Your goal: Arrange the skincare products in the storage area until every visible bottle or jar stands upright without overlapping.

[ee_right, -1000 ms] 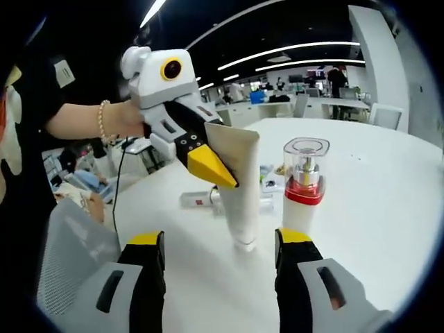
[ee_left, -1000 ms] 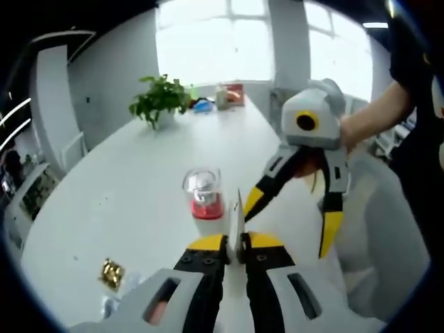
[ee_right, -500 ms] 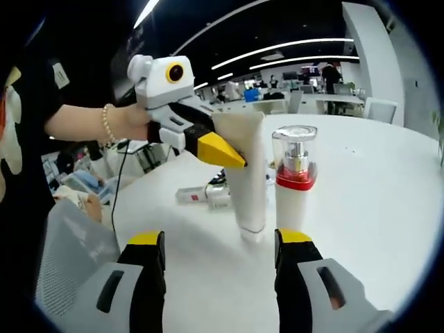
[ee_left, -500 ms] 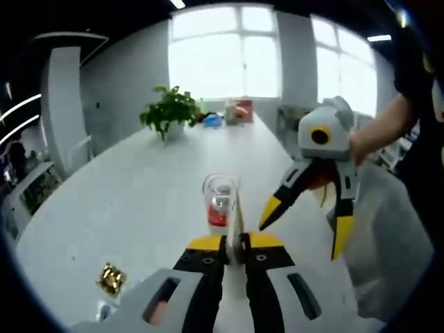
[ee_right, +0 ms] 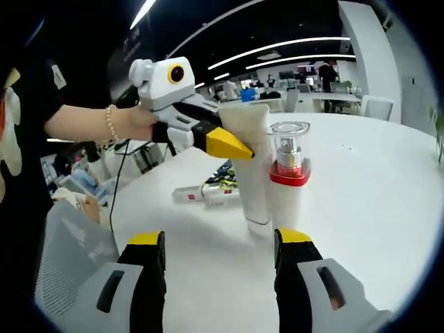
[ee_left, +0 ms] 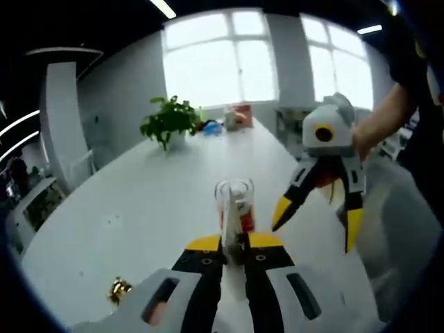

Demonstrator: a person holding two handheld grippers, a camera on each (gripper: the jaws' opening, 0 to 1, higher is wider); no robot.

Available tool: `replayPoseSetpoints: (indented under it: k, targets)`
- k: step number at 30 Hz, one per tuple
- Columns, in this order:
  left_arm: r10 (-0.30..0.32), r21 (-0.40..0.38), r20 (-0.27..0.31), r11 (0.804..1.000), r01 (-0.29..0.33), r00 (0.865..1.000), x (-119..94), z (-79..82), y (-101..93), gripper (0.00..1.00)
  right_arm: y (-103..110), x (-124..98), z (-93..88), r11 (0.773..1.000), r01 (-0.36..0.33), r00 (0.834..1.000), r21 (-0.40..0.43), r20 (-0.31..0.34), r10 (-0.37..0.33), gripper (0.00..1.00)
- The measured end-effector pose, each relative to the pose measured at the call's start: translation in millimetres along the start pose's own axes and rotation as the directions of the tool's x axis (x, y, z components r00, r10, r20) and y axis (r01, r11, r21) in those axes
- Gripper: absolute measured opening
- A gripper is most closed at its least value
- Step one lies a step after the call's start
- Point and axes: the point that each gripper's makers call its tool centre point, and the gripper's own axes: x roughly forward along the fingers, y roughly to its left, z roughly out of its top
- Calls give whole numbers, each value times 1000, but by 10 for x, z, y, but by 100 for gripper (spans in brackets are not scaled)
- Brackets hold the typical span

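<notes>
A white tube [ee_right: 252, 166] stands cap-down on the white table [ee_right: 361, 187], held at its crimped top by my left gripper [ee_right: 239, 148], which is shut on it. Just right of it, close or touching, stands a white pump bottle [ee_right: 287, 182] with a red band and a clear cap. In the left gripper view my left gripper [ee_left: 234, 243] pinches the tube's thin edge [ee_left: 230, 229], with the pump bottle [ee_left: 234, 202] right behind it. My right gripper [ee_right: 220, 239] is open and holds nothing, a short way in front of both products; in the left gripper view the right gripper [ee_left: 317, 222] hangs at the right.
Several small products [ee_right: 207, 195] lie flat on the table behind the tube. A small gold item [ee_left: 119, 289] lies near the left gripper. A potted plant [ee_left: 170, 119] and boxes [ee_left: 237, 115] stand at the far end. A grey mesh chair [ee_right: 66, 263] is at the table's edge.
The left gripper has carried the upright tube sideways until it stands right beside the pump bottle. The right gripper stays open and has hardly moved.
</notes>
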Motion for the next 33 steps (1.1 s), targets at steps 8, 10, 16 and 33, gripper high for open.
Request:
replayPoseSetpoints:
  k: [8,10,16,33]
  targets:
    - [3,-1,9,1000,-3,1000,2,5,10,14,-22,-4,-52,1000,4,1000,13,-4,-4,63]
    - [-2,-6,11,1000,2,1000,2,-4,13,14,-13,0,-53,1000,3,1000,16,-3,-3,63]
    - [-11,2,5,1000,11,1000,5,-1,-23,14,-17,5,-63,1000,3,1000,17,-7,-3,63]
    - [-11,-2,-2,1000,11,1000,11,-8,-36,17,-19,-5,-76,1000,3,1000,18,-11,-3,62]
